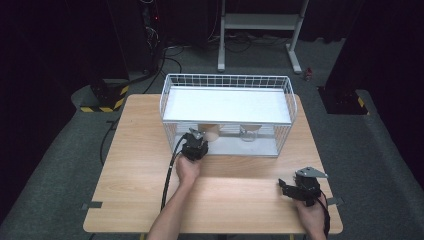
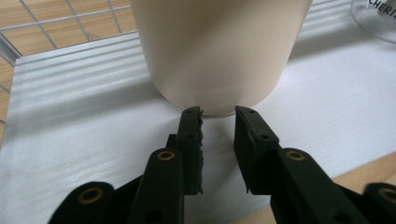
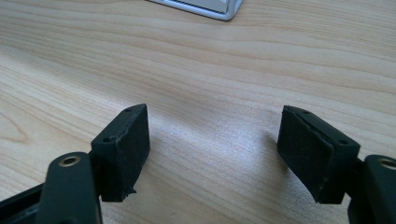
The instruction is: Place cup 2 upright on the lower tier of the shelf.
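Beige cup [image 2: 219, 51] stood on the white lower shelf [image 2: 84, 116] of the wire rack [image 1: 172, 82], and with the left gripper [image 2: 218, 116] closed to its narrowest in front of the cup's base, holding nothing, a push could tip the cup; the right gripper [image 3: 212, 140] rested half open and empty.

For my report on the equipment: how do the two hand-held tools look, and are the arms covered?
Both tools, left tool and right tool, are black with two flat jaws and brass-coloured rivets. A black cable trails from the left one; a grey three-cornered plate tops the right. The forearms are bare, without sleeves.
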`<state>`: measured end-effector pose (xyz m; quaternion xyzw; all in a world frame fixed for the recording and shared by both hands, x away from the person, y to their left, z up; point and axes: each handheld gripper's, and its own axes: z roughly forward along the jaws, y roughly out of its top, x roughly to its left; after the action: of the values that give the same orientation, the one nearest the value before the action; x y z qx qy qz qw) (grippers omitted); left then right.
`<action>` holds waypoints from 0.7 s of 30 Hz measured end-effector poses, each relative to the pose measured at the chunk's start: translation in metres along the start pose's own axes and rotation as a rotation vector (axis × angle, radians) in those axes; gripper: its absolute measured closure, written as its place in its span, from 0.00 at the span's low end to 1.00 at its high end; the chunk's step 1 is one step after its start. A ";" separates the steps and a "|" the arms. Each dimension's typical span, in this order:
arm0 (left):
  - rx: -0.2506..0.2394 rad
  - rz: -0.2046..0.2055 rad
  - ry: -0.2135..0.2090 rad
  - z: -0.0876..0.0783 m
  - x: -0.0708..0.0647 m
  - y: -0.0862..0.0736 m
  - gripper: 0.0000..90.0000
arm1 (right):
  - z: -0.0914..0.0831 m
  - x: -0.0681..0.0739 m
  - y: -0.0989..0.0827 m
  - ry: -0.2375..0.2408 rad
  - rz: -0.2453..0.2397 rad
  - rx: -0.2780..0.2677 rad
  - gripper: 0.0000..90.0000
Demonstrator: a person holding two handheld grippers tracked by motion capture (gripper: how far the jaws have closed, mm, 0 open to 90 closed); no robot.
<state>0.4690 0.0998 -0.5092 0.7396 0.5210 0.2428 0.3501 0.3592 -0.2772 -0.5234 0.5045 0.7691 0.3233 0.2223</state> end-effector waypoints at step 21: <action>-0.017 0.058 0.007 -0.014 -0.001 -0.005 0.49 | 0.000 0.000 0.000 0.000 0.000 0.000 0.28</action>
<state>0.4552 0.1041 -0.5042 0.7506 0.4984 0.2597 0.3476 0.3591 -0.2772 -0.5234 0.5045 0.7691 0.3233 0.2222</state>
